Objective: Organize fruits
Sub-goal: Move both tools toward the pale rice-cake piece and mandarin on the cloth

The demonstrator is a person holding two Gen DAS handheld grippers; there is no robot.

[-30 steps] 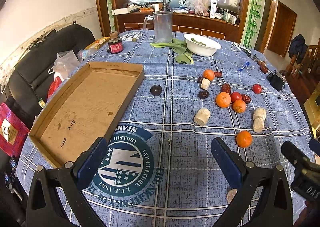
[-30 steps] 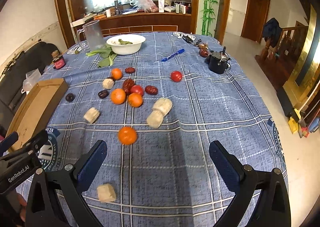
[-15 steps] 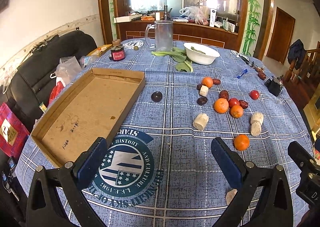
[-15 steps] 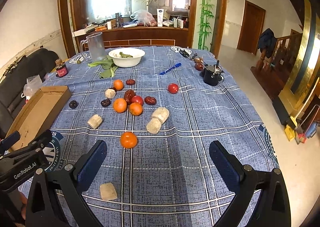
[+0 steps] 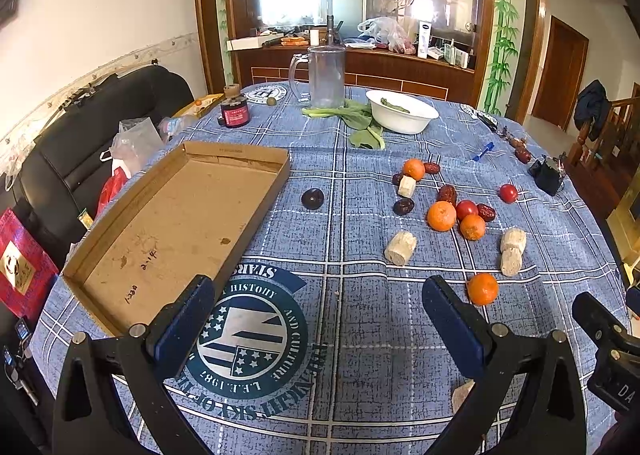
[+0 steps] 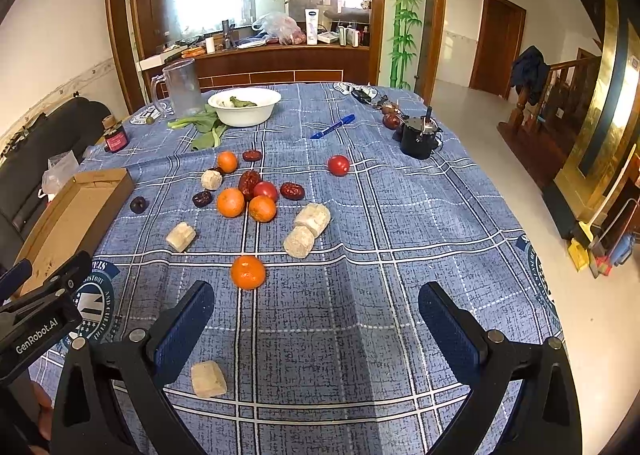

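Right wrist view shows my right gripper [image 6: 316, 319] hovering above the worktop [image 6: 420, 215], its fingers [image 6: 184, 321] spread wide and holding nothing. The nearest orange [image 6: 247, 272] lies just ahead of the left finger, alone on the blue plaid cloth, with the rest of the fruit further on: two oranges [image 6: 230, 202] touching or nearly touching a red tomato [image 6: 265, 190], dark red dates [image 6: 291, 191], a second tomato [image 6: 338, 165] off to the right, and pale cut chunks [image 6: 307, 230] scattered between. One pale chunk [image 6: 208, 378] sits close under my left finger.

From the left wrist view, my left gripper [image 5: 320, 319] is likewise wide open and empty, poised over the printed emblem on the cloth. The cardboard tray [image 5: 176, 223] lies just to its left, empty, with a dark plum [image 5: 312, 198] near its far corner.

I judge the step in hand to be the first pick, and the lone orange is the sensible start. To do it well I should shift the right gripper slightly left so the orange sits centred between the fingers, come down low enough to grip at its widest part, and close gently, since a round fruit will roll if nudged by one finger first. I should avoid brushing the pale chunk on the way. The tray, I judge, is where the fruit belongs.
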